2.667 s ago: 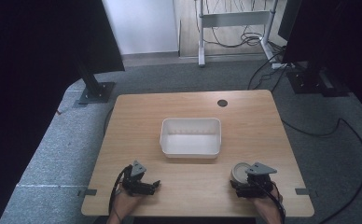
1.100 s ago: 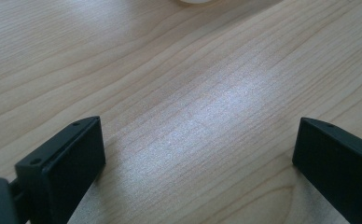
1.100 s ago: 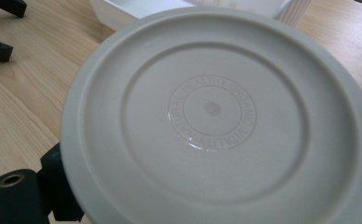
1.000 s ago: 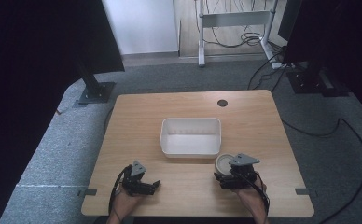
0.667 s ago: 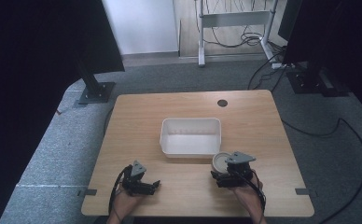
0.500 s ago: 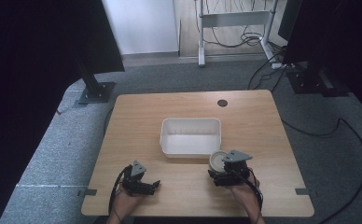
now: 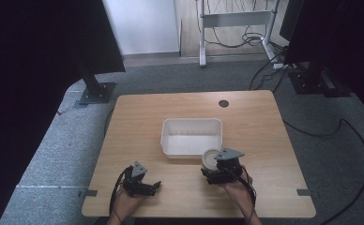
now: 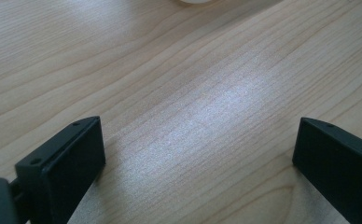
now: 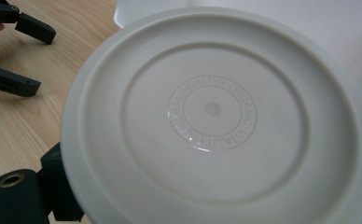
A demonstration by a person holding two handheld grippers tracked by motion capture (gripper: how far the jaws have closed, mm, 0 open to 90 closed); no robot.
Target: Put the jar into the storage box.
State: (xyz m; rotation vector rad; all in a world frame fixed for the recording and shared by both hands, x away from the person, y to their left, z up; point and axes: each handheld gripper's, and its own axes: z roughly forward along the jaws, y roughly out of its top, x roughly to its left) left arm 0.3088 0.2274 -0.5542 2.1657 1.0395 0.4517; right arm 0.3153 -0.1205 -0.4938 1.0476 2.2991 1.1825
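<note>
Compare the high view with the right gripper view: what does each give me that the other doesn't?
The high view alone gives the whole table, the person's hands, the right gripper near the front edge, and the empty inside of the white bin. The right gripper view alone gives the raised ring of lettering at the middle of the round white lid, which covers this gripper's jaws. Both show that lid close beside the bin's front right corner, and the left gripper with its jaws apart over bare wood.

Wooden table (image 7: 138, 122), round hole (image 7: 223, 103) at far edge; grey carpet (image 7: 53, 154) around.
</note>
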